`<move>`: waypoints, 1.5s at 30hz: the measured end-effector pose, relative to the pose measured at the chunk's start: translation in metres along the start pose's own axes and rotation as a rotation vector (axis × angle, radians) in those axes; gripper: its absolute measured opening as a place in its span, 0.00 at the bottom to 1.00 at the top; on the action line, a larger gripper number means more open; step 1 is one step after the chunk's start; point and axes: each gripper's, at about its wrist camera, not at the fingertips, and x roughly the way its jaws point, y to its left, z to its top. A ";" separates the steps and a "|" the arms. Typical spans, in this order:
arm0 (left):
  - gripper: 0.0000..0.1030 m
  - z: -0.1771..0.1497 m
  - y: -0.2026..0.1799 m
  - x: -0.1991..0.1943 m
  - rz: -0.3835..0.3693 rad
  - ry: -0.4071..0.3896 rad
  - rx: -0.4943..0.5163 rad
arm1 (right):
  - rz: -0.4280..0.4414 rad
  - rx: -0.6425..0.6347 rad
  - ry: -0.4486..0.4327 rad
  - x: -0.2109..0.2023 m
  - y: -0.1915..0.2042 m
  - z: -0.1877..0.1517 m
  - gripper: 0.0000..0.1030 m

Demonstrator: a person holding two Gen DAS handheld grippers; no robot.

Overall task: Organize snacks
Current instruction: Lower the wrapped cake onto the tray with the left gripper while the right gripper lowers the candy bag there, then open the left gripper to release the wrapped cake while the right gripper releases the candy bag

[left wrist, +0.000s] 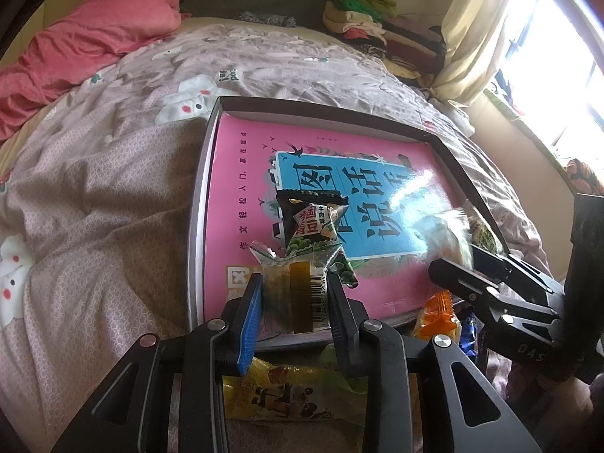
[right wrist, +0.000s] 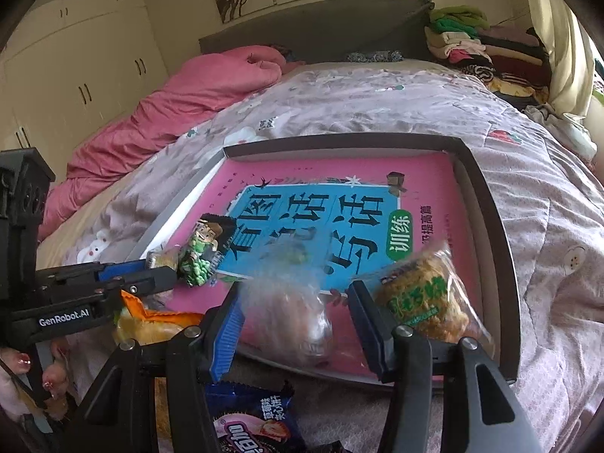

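clear-wrapped cake (left wrist: 298, 287) clamped between left gripper (left wrist: 294, 294) fingers over tray (left wrist: 200, 204) near edge | blurred clear snack (right wrist: 287, 309) between spread right gripper (right wrist: 294, 321) fingers, seemingly released | advice: lower beside green-pea packet (left wrist: 313, 226), open only once it rests flat

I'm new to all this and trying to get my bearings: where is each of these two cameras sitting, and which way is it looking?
Left wrist view: sits on the left gripper, looking forward along its blue-padded fingers, which pinch a clear-wrapped snack over the tray; the right gripper shows at right.
Right wrist view: sits on the right gripper, looking over a blurred clear snack bag toward the headboard; the left gripper and painted fingernails show at left.
Shared: the tray, the pink book inside it, and the green-pea packet.
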 end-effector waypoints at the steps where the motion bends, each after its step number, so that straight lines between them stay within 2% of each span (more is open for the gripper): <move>1: 0.33 0.000 0.000 0.000 0.000 0.000 0.001 | -0.006 0.000 0.004 0.000 0.000 -0.001 0.53; 13: 0.33 0.000 0.000 0.001 0.001 0.002 -0.004 | -0.034 0.007 0.008 -0.004 -0.006 -0.003 0.53; 26: 0.35 -0.001 0.002 0.000 0.003 0.004 -0.004 | -0.017 -0.011 -0.001 -0.014 -0.002 -0.007 0.53; 30: 0.42 -0.001 0.003 -0.002 0.005 0.003 -0.008 | -0.011 -0.016 0.003 -0.014 0.001 -0.009 0.53; 45: 0.48 0.000 0.005 -0.006 0.002 0.006 -0.020 | 0.005 -0.006 -0.021 -0.023 -0.001 -0.009 0.53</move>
